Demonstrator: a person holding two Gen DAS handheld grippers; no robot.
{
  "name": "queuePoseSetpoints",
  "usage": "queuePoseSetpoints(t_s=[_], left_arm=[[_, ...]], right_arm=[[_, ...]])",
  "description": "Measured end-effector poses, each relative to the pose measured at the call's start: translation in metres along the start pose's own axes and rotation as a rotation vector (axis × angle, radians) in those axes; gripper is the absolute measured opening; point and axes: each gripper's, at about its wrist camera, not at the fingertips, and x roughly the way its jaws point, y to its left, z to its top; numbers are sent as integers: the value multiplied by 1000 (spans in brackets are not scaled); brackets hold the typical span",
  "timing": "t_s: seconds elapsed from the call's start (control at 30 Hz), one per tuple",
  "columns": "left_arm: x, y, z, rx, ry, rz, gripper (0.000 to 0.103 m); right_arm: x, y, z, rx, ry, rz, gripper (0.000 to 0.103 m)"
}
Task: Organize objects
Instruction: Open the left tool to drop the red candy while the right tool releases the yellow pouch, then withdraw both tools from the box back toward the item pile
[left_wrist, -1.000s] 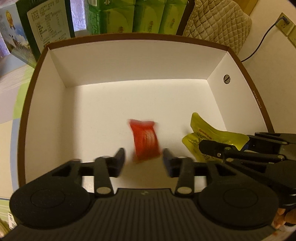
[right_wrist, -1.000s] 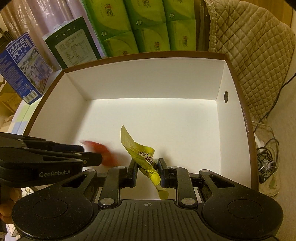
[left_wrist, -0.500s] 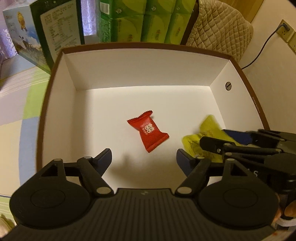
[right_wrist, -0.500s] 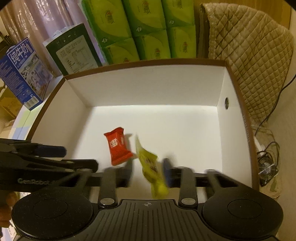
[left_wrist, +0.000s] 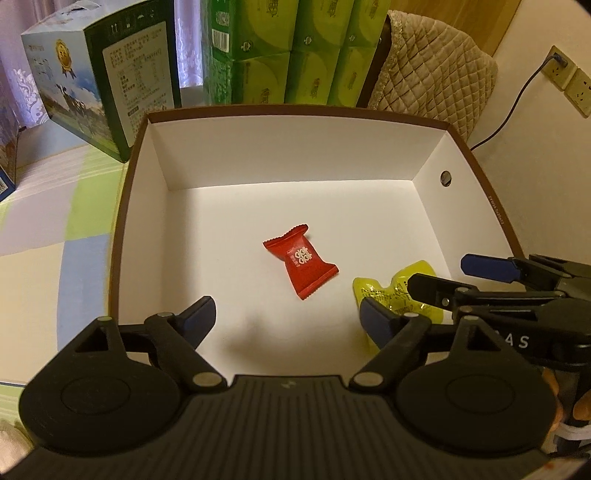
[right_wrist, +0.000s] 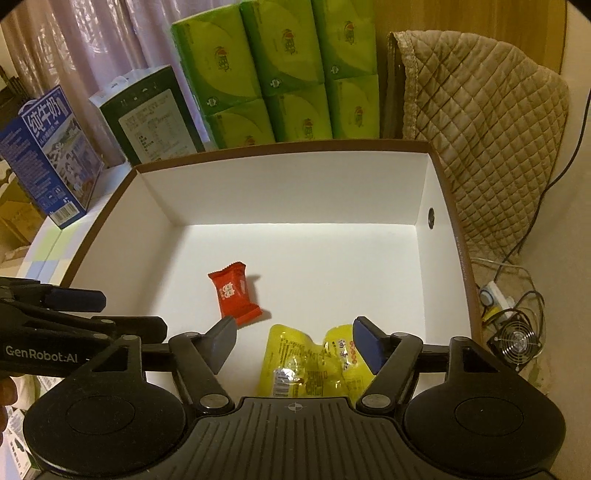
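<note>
Both wrappers have dropped out of the tongs since a second ago and now lie on the white floor of the brown-rimmed cardboard box. Left tongs hover spread wide and empty above the near edge, with the red candy wrapper at their 12 o'clock, flat and apart from the fingers. Right tongs are likewise spread, holding nothing; the yellow snack pouch lies crumpled between and below their fingers, near the front wall, at 5 o'clock from the red candy. Behind the box, at 12 o'clock, stand green tissue packs and milk cartons on the desk.
</note>
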Motion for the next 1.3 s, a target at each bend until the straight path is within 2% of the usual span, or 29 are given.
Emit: queuePoseSetpoints(t_s=[0.63,1.3], left_arm=[[-64,1,-31,3,-92,-30,83],[-152,34,-99,-7,-165,-69,83]], right_arm=[[-67,21,-22,37,-110,-7,68],[-134,88,-75,25,-169,46,68]])
